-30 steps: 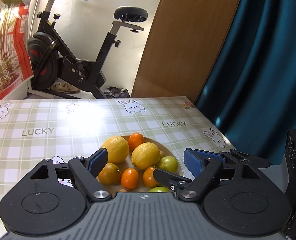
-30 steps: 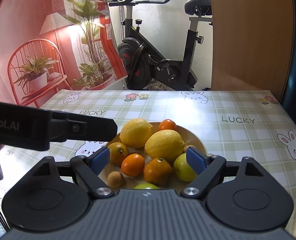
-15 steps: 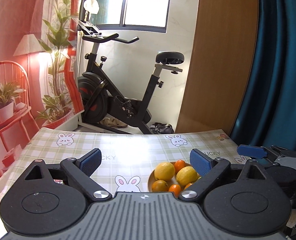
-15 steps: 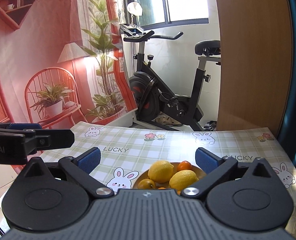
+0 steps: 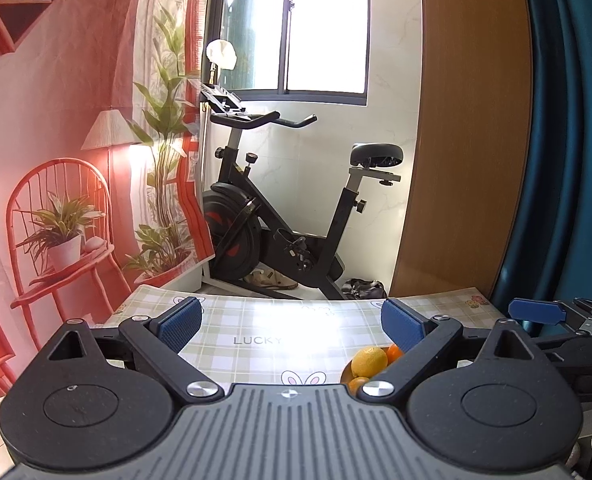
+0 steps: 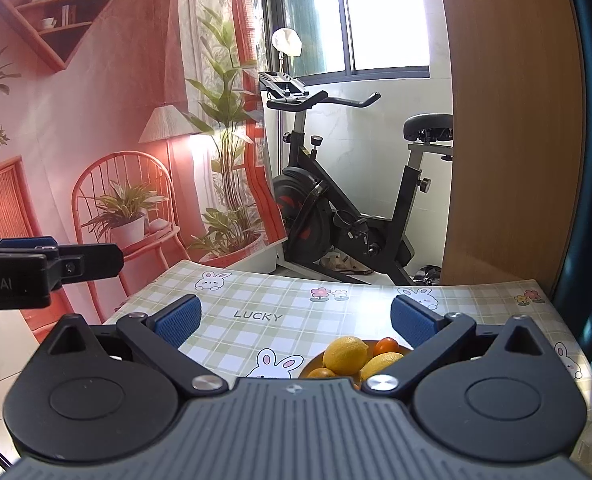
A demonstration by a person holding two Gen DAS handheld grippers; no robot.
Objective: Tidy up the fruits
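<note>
A plate of fruit sits on the checked tablecloth, mostly hidden behind my gripper bodies. I see two lemons and a small orange in the right wrist view; one lemon and oranges show in the left wrist view. My left gripper is open and empty, held above and back from the plate. My right gripper is open and empty, also back from the plate. The right gripper shows at the right edge of the left view.
The table has a green checked cloth with rabbits. Beyond its far edge stand an exercise bike, a wooden panel and a teal curtain. A printed backdrop hangs at left.
Both grippers have pulled back and tilted up from the plate. The fruit has dropped low in both views and is mostly hidden. Both stay open.
</note>
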